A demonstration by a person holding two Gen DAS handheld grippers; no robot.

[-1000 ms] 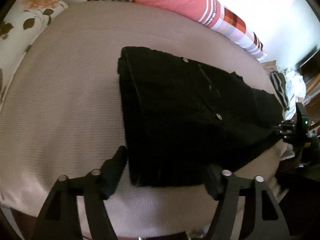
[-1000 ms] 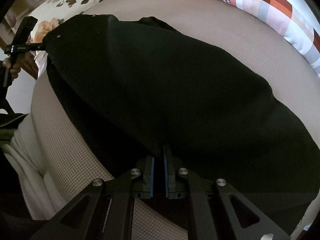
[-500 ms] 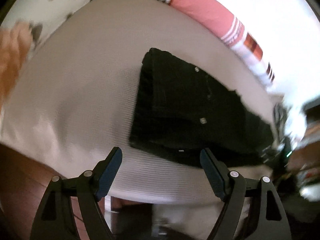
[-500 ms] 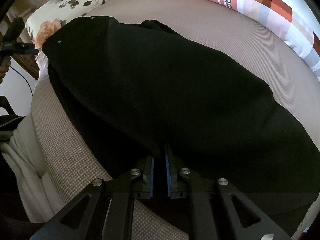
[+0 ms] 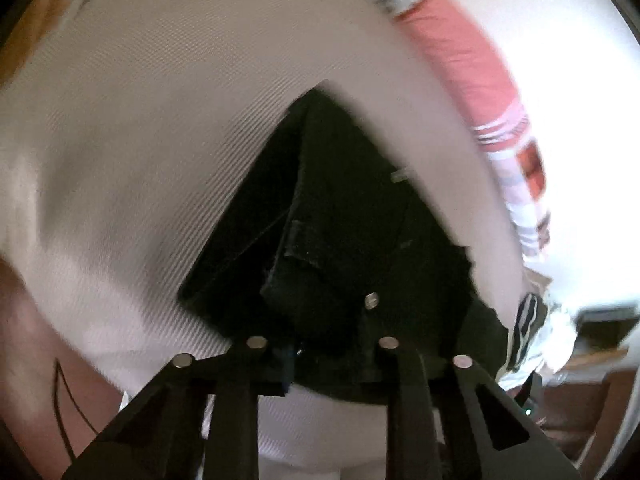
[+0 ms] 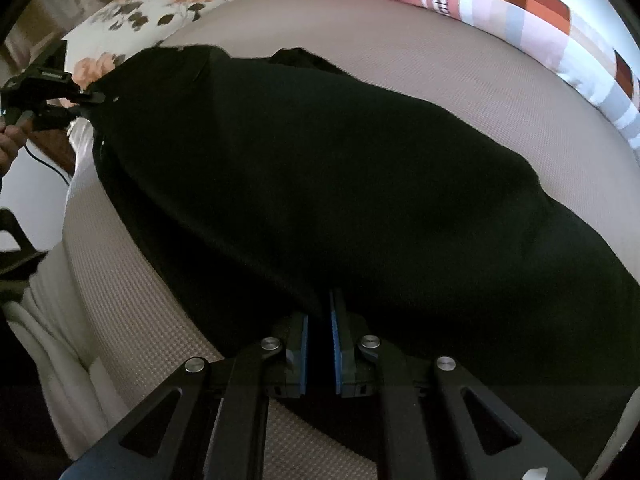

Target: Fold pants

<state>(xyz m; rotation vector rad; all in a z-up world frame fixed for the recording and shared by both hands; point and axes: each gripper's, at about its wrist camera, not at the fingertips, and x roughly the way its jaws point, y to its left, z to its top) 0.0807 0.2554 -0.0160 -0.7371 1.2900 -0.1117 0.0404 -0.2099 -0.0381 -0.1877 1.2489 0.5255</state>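
Through the left wrist camera, which is blurred, I see the black denim-like pants [image 5: 352, 240] lying on the beige woven bedspread [image 5: 140, 140], their waistband corner reaching right up to my left gripper [image 5: 332, 354]. Its jaws look drawn in around the near edge of the cloth, but dark fabric hides the tips, so I cannot tell whether they truly bite. A pink striped pillow [image 5: 472, 64] sits at the far right.

Through the right wrist camera, the pants [image 6: 340, 184] spread wide across the bedspread [image 6: 420, 40], from the near edge towards the floral pillow [image 6: 160, 12] at far left. My right gripper [image 6: 319, 328] is clenched on a ridge of the fabric between its blue pads [image 6: 305, 344]. The left gripper [image 6: 86, 98] shows at far left, touching the waistband.

My worry: if the left grasp is shallow, lifting both ends could let that corner slip, skewing the fold.
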